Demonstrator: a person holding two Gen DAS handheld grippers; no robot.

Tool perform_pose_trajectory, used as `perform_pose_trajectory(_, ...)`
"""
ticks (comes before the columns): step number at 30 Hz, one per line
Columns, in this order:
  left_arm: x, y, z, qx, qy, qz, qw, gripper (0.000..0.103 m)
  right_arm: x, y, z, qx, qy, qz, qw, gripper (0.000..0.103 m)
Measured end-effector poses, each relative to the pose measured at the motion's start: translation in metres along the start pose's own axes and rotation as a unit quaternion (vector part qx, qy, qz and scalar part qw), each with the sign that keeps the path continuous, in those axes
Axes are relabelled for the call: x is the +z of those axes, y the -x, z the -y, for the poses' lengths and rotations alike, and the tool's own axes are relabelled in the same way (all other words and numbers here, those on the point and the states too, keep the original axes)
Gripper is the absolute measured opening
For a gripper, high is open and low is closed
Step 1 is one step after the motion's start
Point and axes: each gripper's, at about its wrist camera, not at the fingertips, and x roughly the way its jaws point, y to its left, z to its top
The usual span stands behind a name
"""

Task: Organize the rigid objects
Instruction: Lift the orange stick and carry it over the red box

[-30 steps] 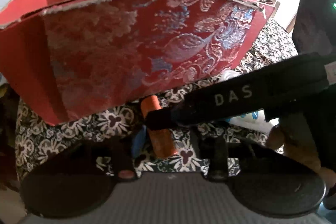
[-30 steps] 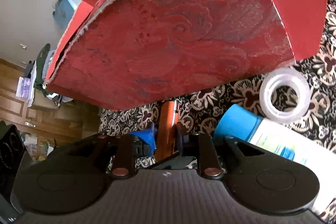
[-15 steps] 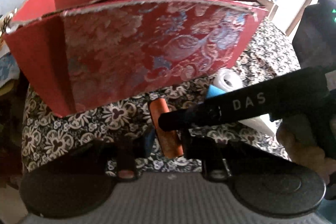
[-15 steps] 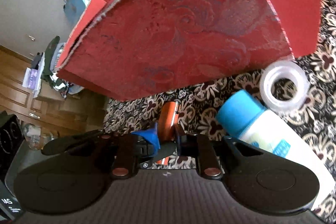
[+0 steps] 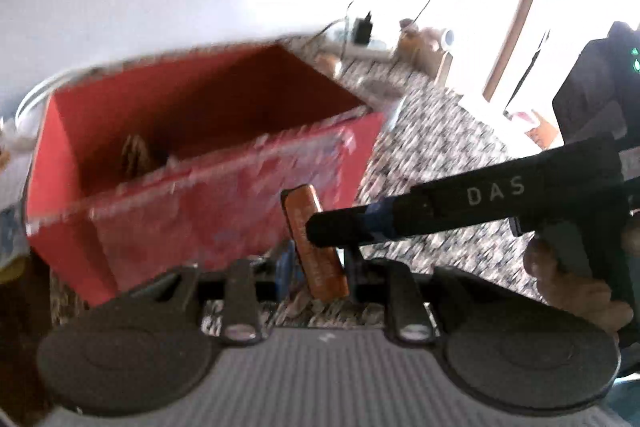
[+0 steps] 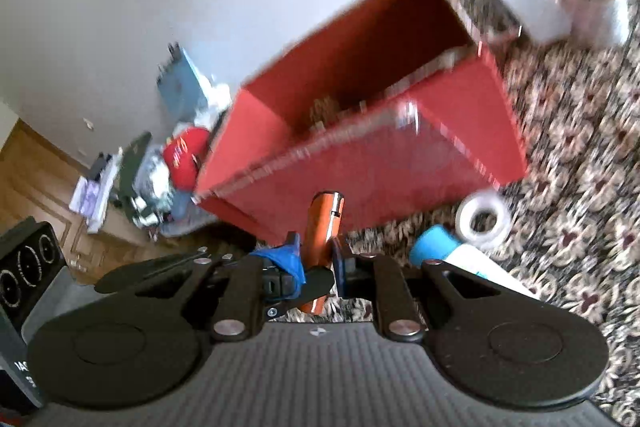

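My left tongs [image 5: 320, 263] have just been closing and are now clamped on the lower part of the orange tube [image 5: 302, 203], which stands up between the pads, tilted a little to the left. My right tongs [image 6: 316, 249] pinch the same tube from the right; in the left view one of their black fingers crosses it midway. So both sets grip one thing.

The big change is height. A second ago the tube lay low by the patterned cloth and the red box [image 5: 180, 219] loomed over both cameras, showing only its outer wall. Now both views look down over the near rim into the open box, where something brownish [image 5: 136, 155] already sits at the left end. Both frames are blurred, so I can't make out what it is.

I judge the tube is off the table [image 6: 580, 187] and high enough to clear that rim. The box lies just beyond the tube, on the far side. The tape roll [image 6: 484, 223] and the blue-capped bottle [image 6: 434, 251] are on the cloth to the right, near the box's right corner, not yet sorted.

Next I'd carry the tube forward over the rim, then free one grip before the drop.
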Motion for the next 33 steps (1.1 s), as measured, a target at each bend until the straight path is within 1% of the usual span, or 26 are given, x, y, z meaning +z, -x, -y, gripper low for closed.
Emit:
perform_pose_trajectory(4, 0.021, 0.010, 0.008, -0.007, -0.014, 0.032, 0.9994, 0.019, 0.013, 0.020, -0.009, 0.005, 0.013, 0.038, 0.999, 0.000)
perform_pose_trajectory(8, 0.047, 0.015, 0.001, -0.001, -0.017, 0.061, 0.9980, 0.019, 0.039, 0.028, -0.019, 0.009, 0.046, 0.064, 0.997, 0.000)
perform_pose_trajectory(11, 0.069, 0.012, -0.012, 0.016, -0.017, 0.077, 0.9967, 0.019, 0.065, 0.019, -0.030, 0.015, 0.080, 0.076, 0.994, 0.000)
perform_pose_trajectory(14, 0.088, 0.002, -0.029, 0.038, -0.005, 0.079, 0.9962, 0.018, 0.091, 0.000, -0.036, 0.015, 0.104, 0.074, 0.992, 0.000)
perform_pose_trajectory(17, 0.100, -0.012, -0.047, 0.059, 0.013, 0.067, 0.9960, 0.018, 0.113, -0.025, -0.038, 0.015, 0.114, 0.054, 0.992, 0.000)
perform_pose_trajectory(19, 0.101, -0.019, -0.058, 0.072, 0.020, 0.056, 0.9956, 0.018, 0.123, -0.045, -0.035, 0.015, 0.120, 0.036, 0.992, 0.000)
perform_pose_trajectory(23, 0.099, -0.046, -0.076, 0.096, 0.039, 0.024, 0.9943, 0.018, 0.132, -0.078, -0.028, 0.008, 0.126, -0.002, 0.992, 0.000)
perform_pose_trajectory(28, 0.092, -0.069, -0.096, 0.106, 0.073, -0.015, 0.9916, 0.018, 0.134, -0.111, -0.022, -0.005, 0.134, -0.053, 0.990, 0.000)
perform_pose_trajectory(33, 0.085, -0.093, -0.114, 0.107, 0.101, -0.067, 0.9868, 0.018, 0.138, -0.142, -0.014, -0.025, 0.127, -0.116, 0.985, 0.000)
